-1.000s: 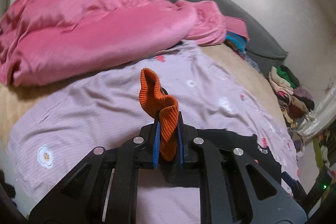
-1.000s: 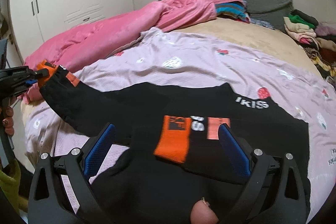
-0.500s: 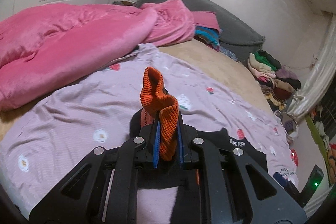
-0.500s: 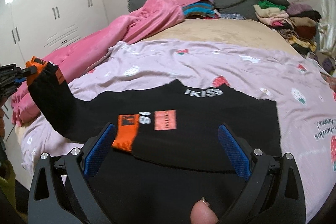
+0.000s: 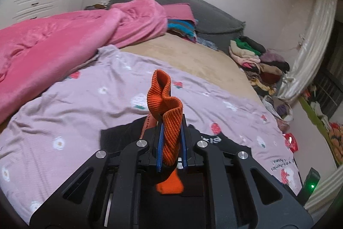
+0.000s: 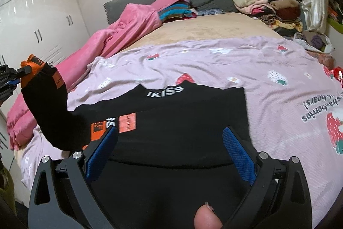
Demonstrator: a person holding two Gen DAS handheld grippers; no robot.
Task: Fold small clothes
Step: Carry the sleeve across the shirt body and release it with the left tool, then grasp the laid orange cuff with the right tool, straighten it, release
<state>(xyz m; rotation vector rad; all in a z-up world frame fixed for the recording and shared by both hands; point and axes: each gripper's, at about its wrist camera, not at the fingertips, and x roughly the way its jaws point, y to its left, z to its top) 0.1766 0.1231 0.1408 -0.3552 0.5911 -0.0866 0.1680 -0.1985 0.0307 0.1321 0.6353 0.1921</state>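
Left tongs (image 5: 171, 144) are clamped on the orange cuff (image 5: 166, 104) mid-frame, lifting that sleeve off the bed (image 6: 214, 25). Right tongs (image 6: 170, 150) gape wide, nothing gripped, over the black top (image 6: 182, 121) on the lilac sheet (image 6: 268, 61).

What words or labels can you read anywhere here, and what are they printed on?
"IKISS": white letters at the collar of the black knitted garment.
"strawberries", upside down: printed on the lilac flowered sheet; the rest is unclear.
Orange patches on the sleeve: print too small to read.
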